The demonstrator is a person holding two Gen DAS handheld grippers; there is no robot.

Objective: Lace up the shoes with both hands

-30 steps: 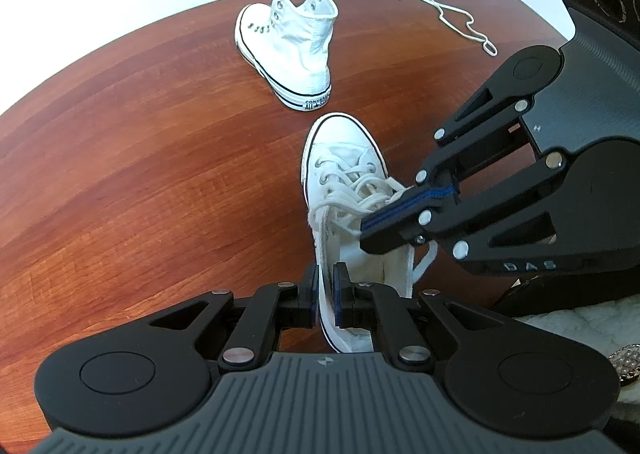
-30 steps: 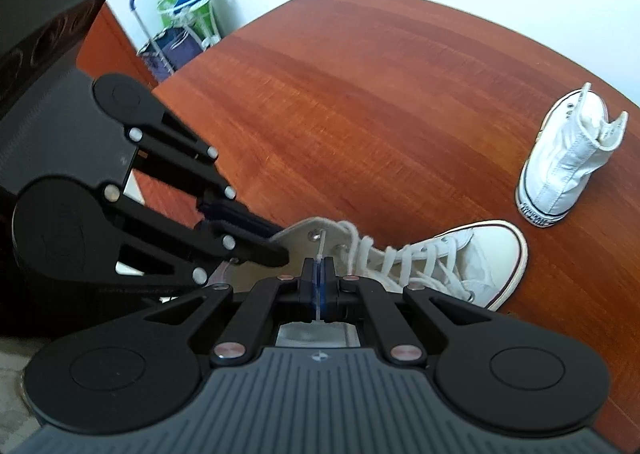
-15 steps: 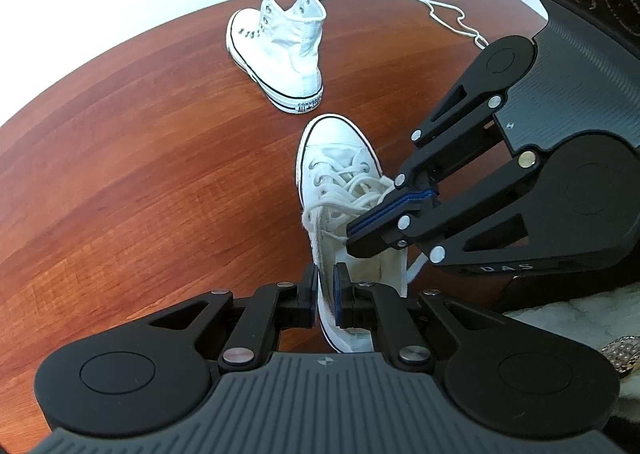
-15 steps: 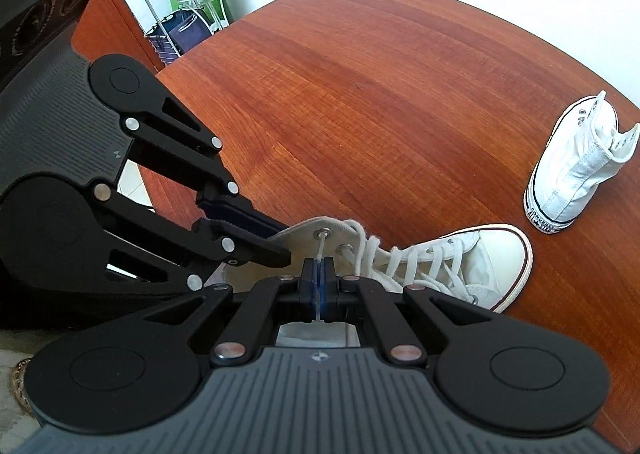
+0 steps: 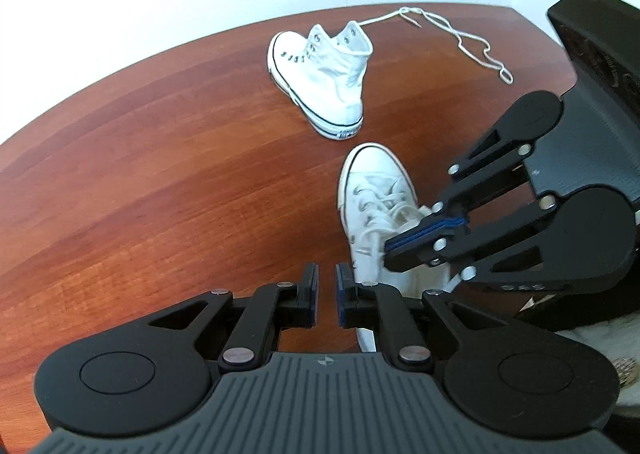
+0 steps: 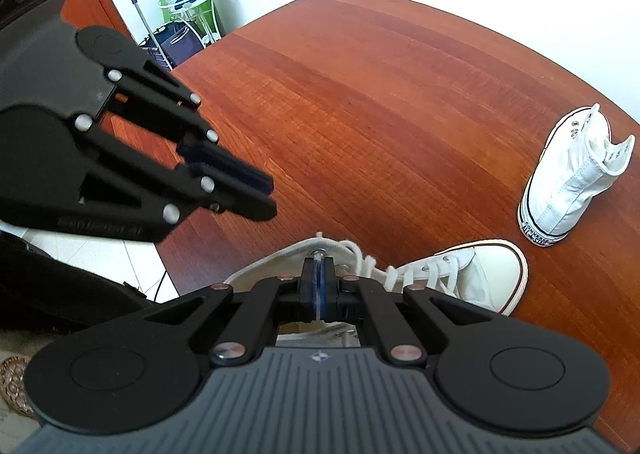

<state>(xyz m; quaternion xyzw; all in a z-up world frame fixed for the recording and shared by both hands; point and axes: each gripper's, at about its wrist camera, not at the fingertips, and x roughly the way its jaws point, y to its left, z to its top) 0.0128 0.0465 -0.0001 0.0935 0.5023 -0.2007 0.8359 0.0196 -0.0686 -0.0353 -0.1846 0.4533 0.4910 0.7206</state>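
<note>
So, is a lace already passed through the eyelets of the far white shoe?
No. In the left wrist view the far shoe shows bare eyelets, and the loose lace lies on the table behind it.

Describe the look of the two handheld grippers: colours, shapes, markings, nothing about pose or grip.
Both match. The left gripper and right gripper are matte black plastic: a grey ribbed body with a small cross mark, two rounded lobes with circular recesses, slotted linkage arms joined by silver and copper-toned pins, and blue pads on the fingertips. Raised lettering on one side is unreadable. No cables or sleeves show.
</note>
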